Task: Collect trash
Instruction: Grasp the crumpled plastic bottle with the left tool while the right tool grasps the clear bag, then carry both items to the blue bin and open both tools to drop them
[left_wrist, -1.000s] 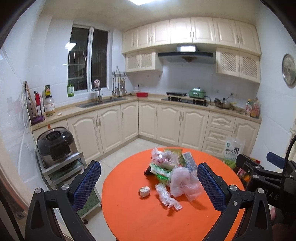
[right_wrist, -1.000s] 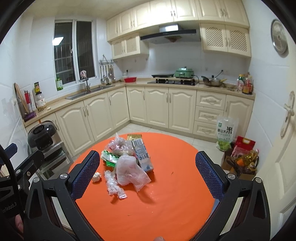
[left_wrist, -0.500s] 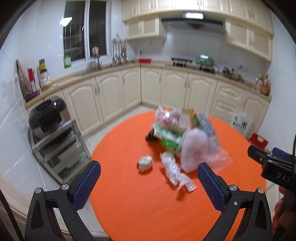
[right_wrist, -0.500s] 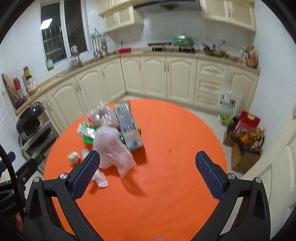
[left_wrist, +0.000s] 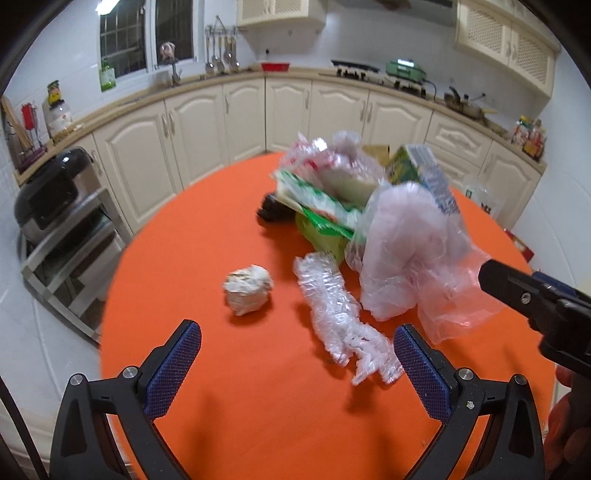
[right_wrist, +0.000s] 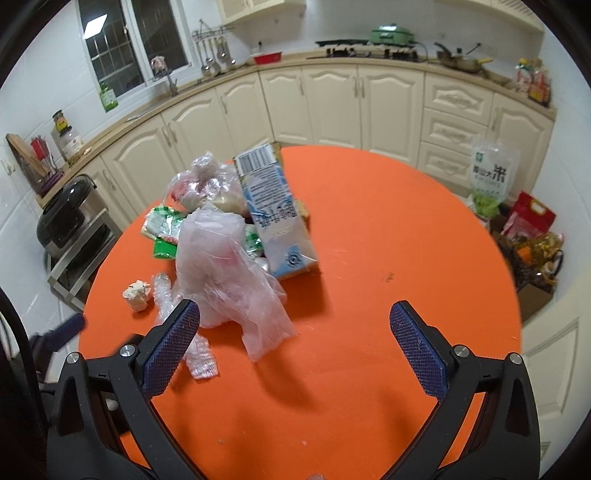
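Trash lies heaped on a round orange table (left_wrist: 229, 387) (right_wrist: 388, 229). A crumpled paper ball (left_wrist: 248, 284) (right_wrist: 137, 292) sits apart at the pile's left. Beside it lies a twisted strip of clear plastic wrap (left_wrist: 340, 317) (right_wrist: 197, 354), then a pale pink plastic bag (left_wrist: 410, 254) (right_wrist: 229, 266). Behind are green wrappers (left_wrist: 321, 214) (right_wrist: 162, 236), a clear bag of scraps (right_wrist: 207, 184) and a blue-white carton (right_wrist: 275, 214) (left_wrist: 424, 173). My left gripper (left_wrist: 297, 363) is open above the table, short of the paper ball and wrap. My right gripper (right_wrist: 293, 343) is open too, its left finger (right_wrist: 171, 343) beside the pink bag.
A rice cooker (left_wrist: 51, 192) stands on a metal rack left of the table. Cream cabinets and a counter with sink and stove run along the back walls. Bags of groceries (right_wrist: 524, 236) sit on the floor at the right. The right gripper's body (left_wrist: 535, 295) juts in at the left view's right edge.
Both grippers have tilted down and moved in toward the pile, so the trash fills more of each view. Both stay open and nothing on the table has shifted.
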